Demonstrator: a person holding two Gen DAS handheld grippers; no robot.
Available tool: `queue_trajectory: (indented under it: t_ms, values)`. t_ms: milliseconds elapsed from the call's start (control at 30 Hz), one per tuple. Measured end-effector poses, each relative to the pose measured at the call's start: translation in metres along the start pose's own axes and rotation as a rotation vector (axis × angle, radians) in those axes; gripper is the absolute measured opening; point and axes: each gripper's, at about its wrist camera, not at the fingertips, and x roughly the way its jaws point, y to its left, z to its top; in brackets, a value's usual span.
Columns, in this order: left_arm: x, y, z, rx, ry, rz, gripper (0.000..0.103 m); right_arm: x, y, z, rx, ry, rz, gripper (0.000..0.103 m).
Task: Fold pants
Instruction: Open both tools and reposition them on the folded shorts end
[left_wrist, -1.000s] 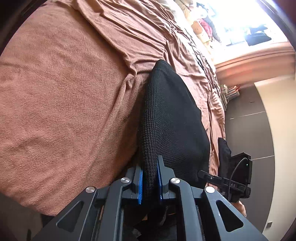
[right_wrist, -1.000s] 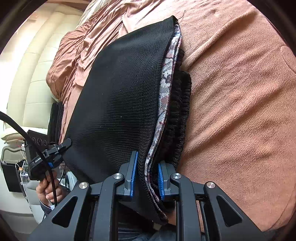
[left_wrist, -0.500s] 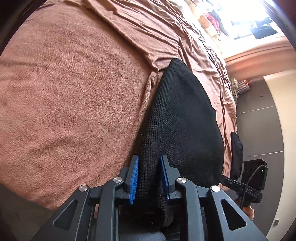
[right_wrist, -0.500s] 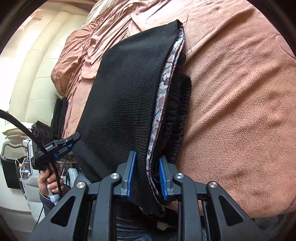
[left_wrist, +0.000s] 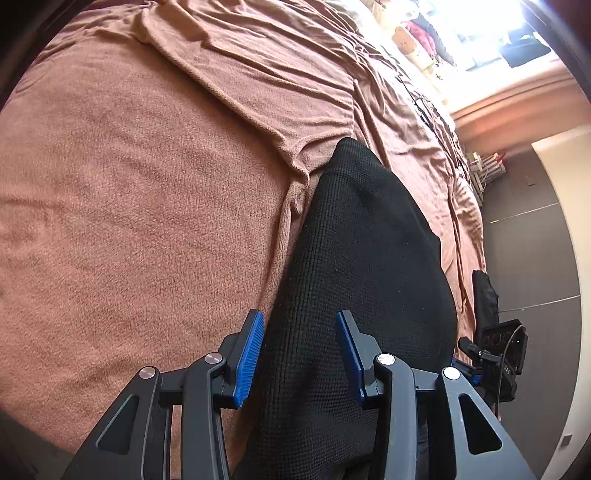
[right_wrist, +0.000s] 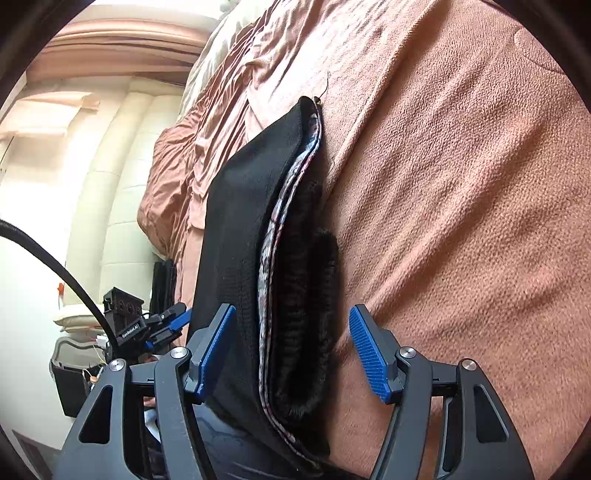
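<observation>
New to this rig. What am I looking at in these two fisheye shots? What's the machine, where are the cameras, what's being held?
No robot arm here: a person carries a handheld two-finger gripper in each hand, and each has a fisheye camera looking along its fingers.

One view shows the left gripper, the other the right gripper. Each view also catches the other gripper at its edge.

On the brown blanket lie folded black pants, seen from their other edge in the right view.

Both grippers' jaws are opening. The pants still sit between the blue pads, but they no longer look pinched.
</observation>
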Motion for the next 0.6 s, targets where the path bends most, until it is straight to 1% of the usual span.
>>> queue_trajectory:
  t_ms: [33, 133, 267, 400, 467, 600]
  values:
    - [0.002, -0.002, 0.002, 0.007, 0.001, 0.003, 0.043, 0.002, -0.004, 0.002, 0.009, -0.009, 0.023, 0.062]
    - [0.008, -0.008, 0.011, 0.024, 0.007, 0.011, 0.043, 0.008, -0.013, 0.006, 0.032, -0.029, 0.054, 0.062]
    - [0.018, -0.017, 0.023, 0.044, 0.019, 0.018, 0.043, 0.014, -0.029, 0.007, 0.065, -0.033, 0.101, 0.064]
    - [0.025, -0.022, 0.035, 0.067, 0.021, 0.028, 0.043, 0.017, -0.034, 0.007, 0.073, -0.036, 0.147, 0.075]
    - [0.029, -0.022, 0.04, 0.075, 0.02, 0.035, 0.043, 0.023, -0.035, 0.01, 0.073, -0.035, 0.146, 0.075]
    - [0.039, -0.019, 0.048, 0.072, 0.034, 0.046, 0.043, 0.03, -0.031, 0.013, 0.074, -0.032, 0.113, 0.076]
